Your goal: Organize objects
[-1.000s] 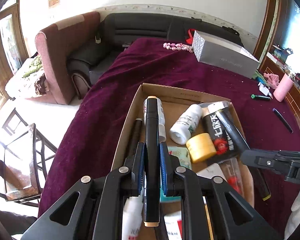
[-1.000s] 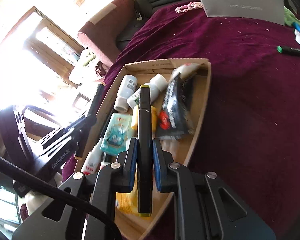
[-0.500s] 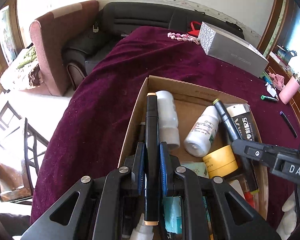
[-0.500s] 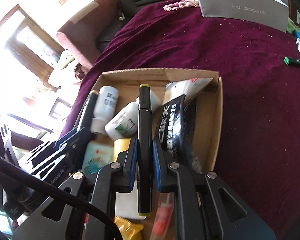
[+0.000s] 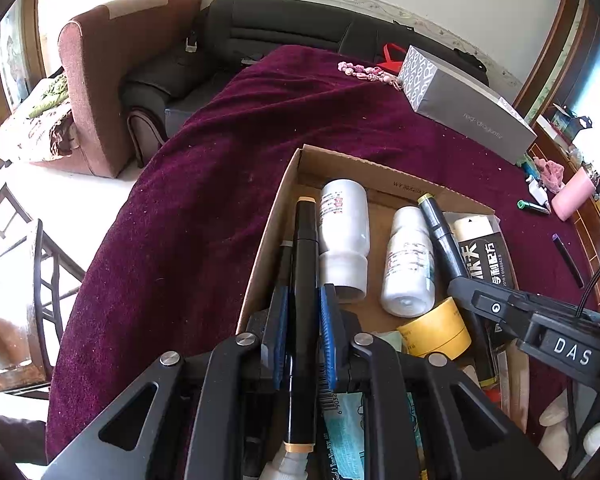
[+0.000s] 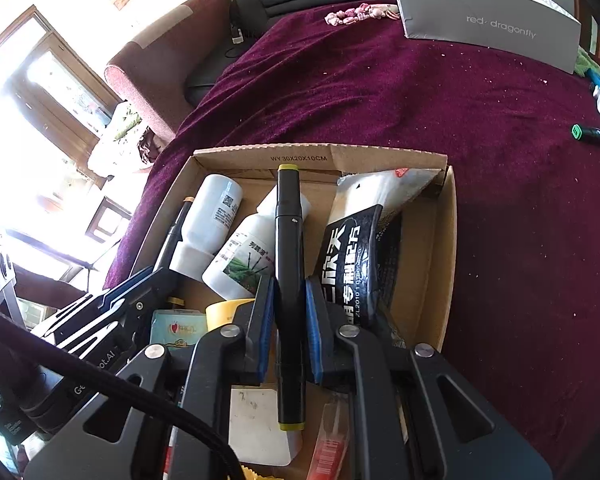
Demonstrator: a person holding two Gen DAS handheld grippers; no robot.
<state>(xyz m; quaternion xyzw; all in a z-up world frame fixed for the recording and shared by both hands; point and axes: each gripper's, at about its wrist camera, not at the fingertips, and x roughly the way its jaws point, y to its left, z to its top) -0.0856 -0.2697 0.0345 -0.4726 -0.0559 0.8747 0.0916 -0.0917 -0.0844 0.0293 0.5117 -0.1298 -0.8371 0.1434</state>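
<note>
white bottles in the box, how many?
2. One white bottle lies beside the left gripper's marker; the other lies to its right, near the yellow jar. Clutter may hide more.

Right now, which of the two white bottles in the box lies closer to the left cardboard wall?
The larger white bottle, lying beside the marker held by the left hand-held gripper. The smaller white bottle lies further right, beside the yellow-capped marker.

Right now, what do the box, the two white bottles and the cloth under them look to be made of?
Box: brown corrugated cardboard, matte, with printed size code. White bottles: likely plastic, smooth with a slight sheen, printed labels. Cloth: maroon, velvety pile that holds lint specks.
</note>
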